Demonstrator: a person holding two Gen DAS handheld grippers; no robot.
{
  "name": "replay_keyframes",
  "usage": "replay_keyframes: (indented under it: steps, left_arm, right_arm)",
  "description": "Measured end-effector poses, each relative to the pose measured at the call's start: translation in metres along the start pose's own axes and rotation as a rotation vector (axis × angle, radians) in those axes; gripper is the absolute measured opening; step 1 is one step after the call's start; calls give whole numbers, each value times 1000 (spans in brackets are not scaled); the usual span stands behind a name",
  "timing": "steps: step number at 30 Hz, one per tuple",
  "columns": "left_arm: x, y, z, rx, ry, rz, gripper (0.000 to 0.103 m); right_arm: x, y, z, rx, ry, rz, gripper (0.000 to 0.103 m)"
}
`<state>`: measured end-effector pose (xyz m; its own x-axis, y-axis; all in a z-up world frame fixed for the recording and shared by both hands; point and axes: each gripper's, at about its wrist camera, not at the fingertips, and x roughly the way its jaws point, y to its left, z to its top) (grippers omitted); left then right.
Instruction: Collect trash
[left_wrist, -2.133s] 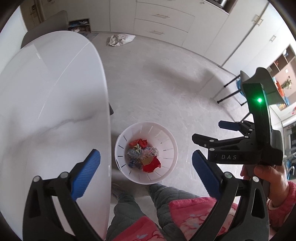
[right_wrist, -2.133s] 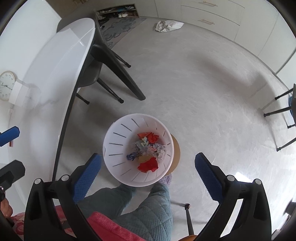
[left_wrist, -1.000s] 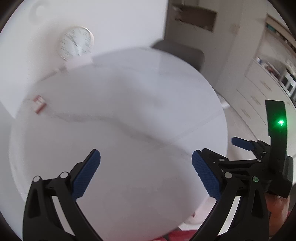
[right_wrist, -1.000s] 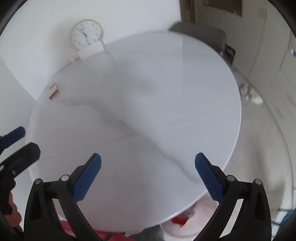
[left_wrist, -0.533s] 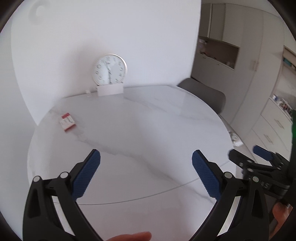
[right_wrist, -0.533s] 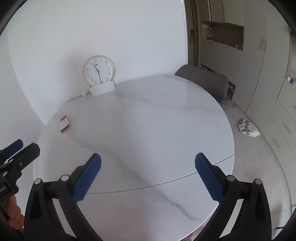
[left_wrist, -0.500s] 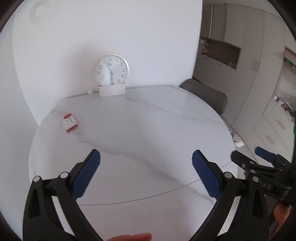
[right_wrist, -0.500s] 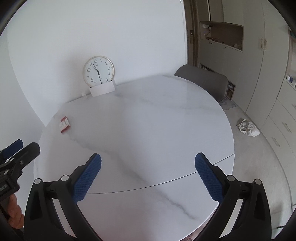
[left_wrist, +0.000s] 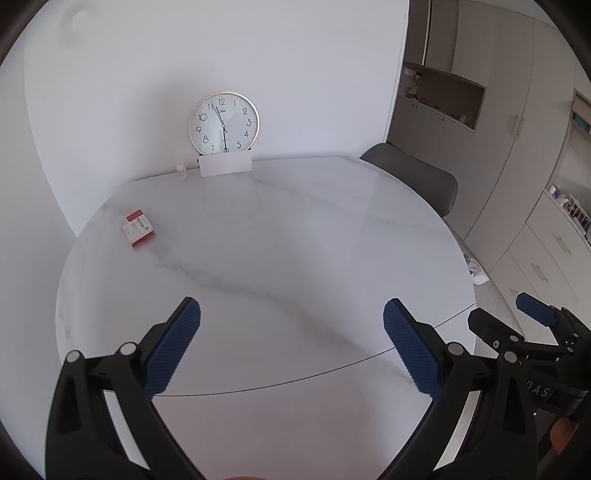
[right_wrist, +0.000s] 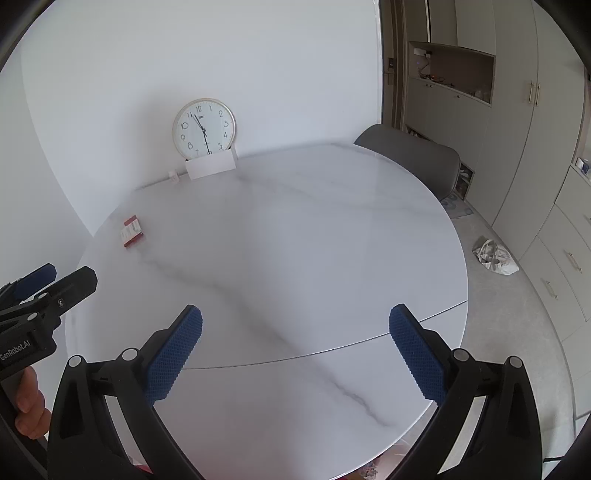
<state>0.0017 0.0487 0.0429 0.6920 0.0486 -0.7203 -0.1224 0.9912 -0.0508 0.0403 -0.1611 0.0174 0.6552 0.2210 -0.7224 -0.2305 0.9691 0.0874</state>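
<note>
A small red and white box (left_wrist: 139, 228) (right_wrist: 132, 232) lies near the far left edge of the round white marble table (left_wrist: 280, 258) (right_wrist: 295, 251). My left gripper (left_wrist: 291, 345) hovers open over the table's near side with nothing between its blue pads. My right gripper (right_wrist: 295, 349) is open and empty too, over the near right part of the table. The right gripper (left_wrist: 532, 325) shows at the right edge of the left wrist view, and the left gripper (right_wrist: 44, 288) at the left edge of the right wrist view. The trash basket is out of view.
A wall clock (left_wrist: 224, 127) (right_wrist: 204, 128) stands at the table's back behind a white card (left_wrist: 225, 164). A grey chair (left_wrist: 413, 177) (right_wrist: 410, 151) sits at the far right. A crumpled white bag (right_wrist: 495, 256) lies on the floor by the cabinets (right_wrist: 554, 184).
Both grippers swung up from the floor basket of trash to face the table top. Over the last half second the views barely shifted.
</note>
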Motion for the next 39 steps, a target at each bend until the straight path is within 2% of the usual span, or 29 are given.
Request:
replay_keyframes:
  steps: [39]
  left_arm:
    - [10,-3,-6,34,40,-9,95]
  right_arm:
    - [-1,1,-14,-16,25,-12,101]
